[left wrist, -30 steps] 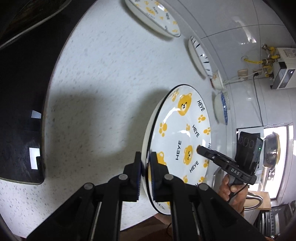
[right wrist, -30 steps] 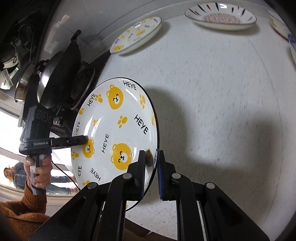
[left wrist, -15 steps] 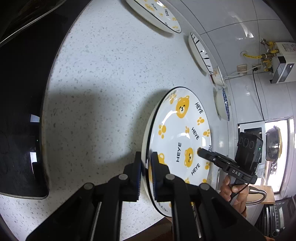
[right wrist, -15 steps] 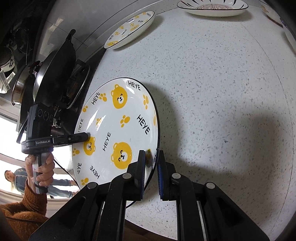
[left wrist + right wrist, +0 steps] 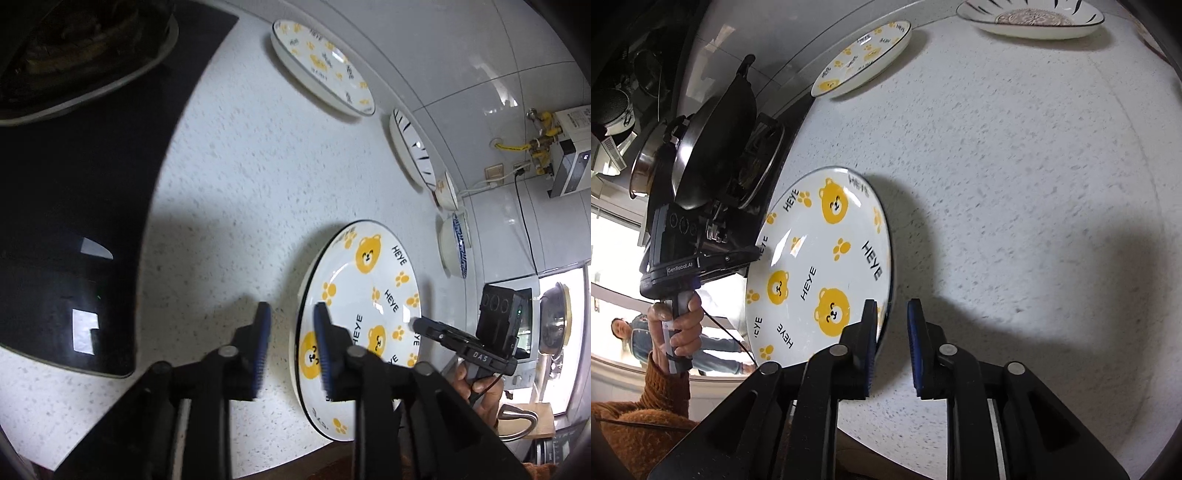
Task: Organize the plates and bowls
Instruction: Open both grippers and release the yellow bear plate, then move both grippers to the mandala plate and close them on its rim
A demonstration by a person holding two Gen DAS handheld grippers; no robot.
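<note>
A white plate with yellow bears and "HEYE" print (image 5: pixel 373 295) lies on the speckled counter near its front edge; it also shows in the right wrist view (image 5: pixel 827 266). My left gripper (image 5: pixel 291 350) is open, its jaws straddling the plate's left rim without gripping. My right gripper (image 5: pixel 892 343) is open, its jaws either side of the plate's right rim. A second bear plate (image 5: pixel 321 66) lies at the back by the wall, also in the right wrist view (image 5: pixel 864 55).
A black-striped bowl (image 5: pixel 413 147) (image 5: pixel 1030 18), a small bear bowl (image 5: pixel 447 190) and a blue-patterned bowl (image 5: pixel 456 245) sit along the back wall. A black cooktop (image 5: pixel 74 184) with a pan (image 5: pixel 713 144) lies to the left.
Both grippers were shut on the plate's rims, holding it. Now both have opened and the plate rests on the counter.
</note>
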